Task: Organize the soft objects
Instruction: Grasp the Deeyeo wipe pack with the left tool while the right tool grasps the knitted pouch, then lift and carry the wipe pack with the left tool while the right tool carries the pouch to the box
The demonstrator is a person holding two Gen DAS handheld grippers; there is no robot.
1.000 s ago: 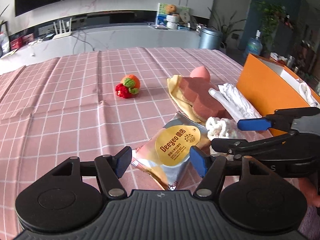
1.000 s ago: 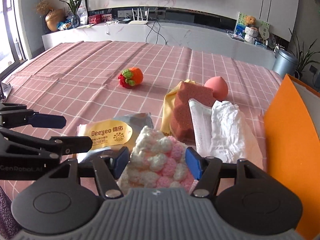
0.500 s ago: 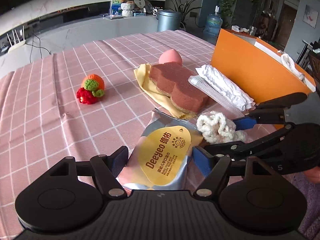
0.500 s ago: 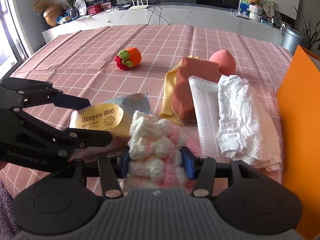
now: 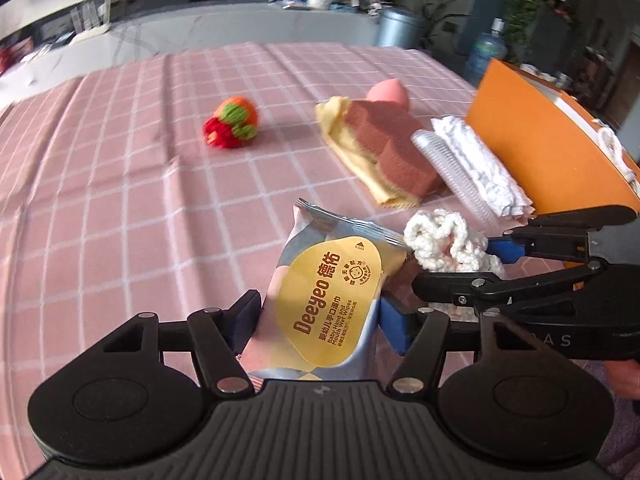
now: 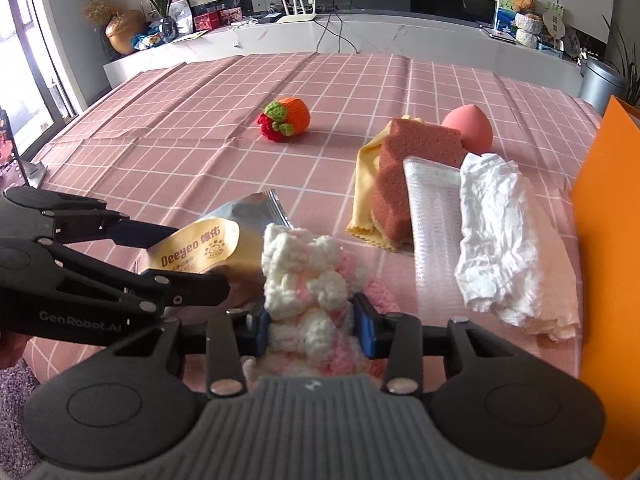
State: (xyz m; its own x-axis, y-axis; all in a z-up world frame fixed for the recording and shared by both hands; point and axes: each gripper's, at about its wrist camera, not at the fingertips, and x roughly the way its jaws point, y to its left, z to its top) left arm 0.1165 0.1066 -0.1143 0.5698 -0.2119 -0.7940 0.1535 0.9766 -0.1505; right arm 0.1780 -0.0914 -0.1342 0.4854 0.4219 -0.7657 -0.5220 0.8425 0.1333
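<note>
A wet-wipes pack (image 5: 332, 300) with a yellow label lies on the pink checked tablecloth (image 5: 120, 200). My left gripper (image 5: 318, 316) is closing on it, both pads against its sides. In the right wrist view the wipes pack (image 6: 200, 248) tilts up between the left gripper's (image 6: 196, 260) fingers. My right gripper (image 6: 312, 326) is closing too, its pads squeezing a white-and-pink crocheted piece (image 6: 304, 276). That crocheted piece (image 5: 440, 240) also shows in the left wrist view, in the right gripper (image 5: 456, 268), just right of the pack.
Farther back lie a crocheted orange-and-red fruit (image 6: 286, 120), a brown sponge (image 6: 412, 168) on a yellow cloth (image 6: 362, 184), a pink makeup egg (image 6: 468, 128), a clear plastic pack (image 6: 434, 208) and crumpled white paper (image 6: 500, 232). An orange box (image 6: 608, 240) stands at the right.
The left gripper came down around the wipes pack and its jaws narrowed onto it. The right jaws narrowed on the crocheted piece, which now bunches up between the pads.
</note>
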